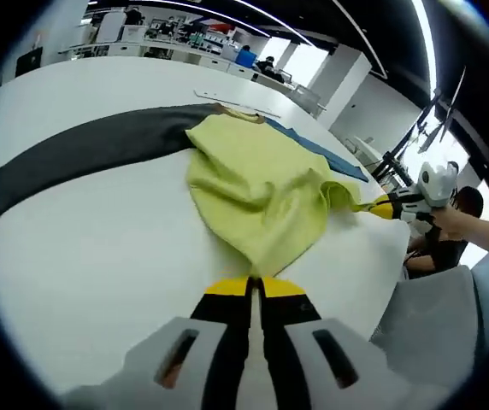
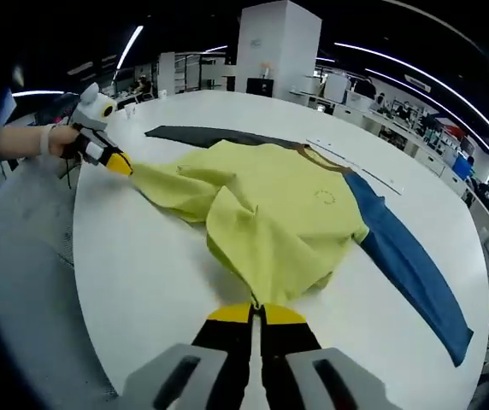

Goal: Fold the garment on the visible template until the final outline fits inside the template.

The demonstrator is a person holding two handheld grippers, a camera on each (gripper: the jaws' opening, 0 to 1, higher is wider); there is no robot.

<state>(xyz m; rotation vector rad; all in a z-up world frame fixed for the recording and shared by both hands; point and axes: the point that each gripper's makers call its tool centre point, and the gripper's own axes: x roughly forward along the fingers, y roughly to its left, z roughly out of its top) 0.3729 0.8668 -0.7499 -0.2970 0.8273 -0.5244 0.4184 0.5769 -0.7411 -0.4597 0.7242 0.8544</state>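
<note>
**Currently: both grippers pinched on the shirt hem — slip and drag risks**

Table (image 2: 142,282): a white top carrying the whole work area, with its edge close to both grippers. The nearest risk is cloth pulled past this edge; a fold drawn toward the person would cause it.

Shirt (image 2: 270,213): a yellow body with a dark grey sleeve (image 1: 82,154) and a blue sleeve (image 2: 407,256) spread flat to either side. The body lies bunched in the middle of the table, with loose ridges across it. No template outline can be made out under it, so fit cannot be judged. If the folds are laid over these ridges, the final outline probably comes out thick and uneven, and may overrun the template.

Sleeves: both lie long and well apart. A lift of the body alone likely drags them askew, since they remain attached and flat on the table.

Left gripper (image 1: 253,286): jaws closed together on the near hem of the yellow cloth. It also appears in the right gripper view (image 2: 118,162), stretching a corner taut. Overtension here may pull the cloth out of the other grip.

Right gripper (image 2: 256,312): jaws closed on the hem. The hold takes only a thin edge, so a fast lift could free it.
</note>
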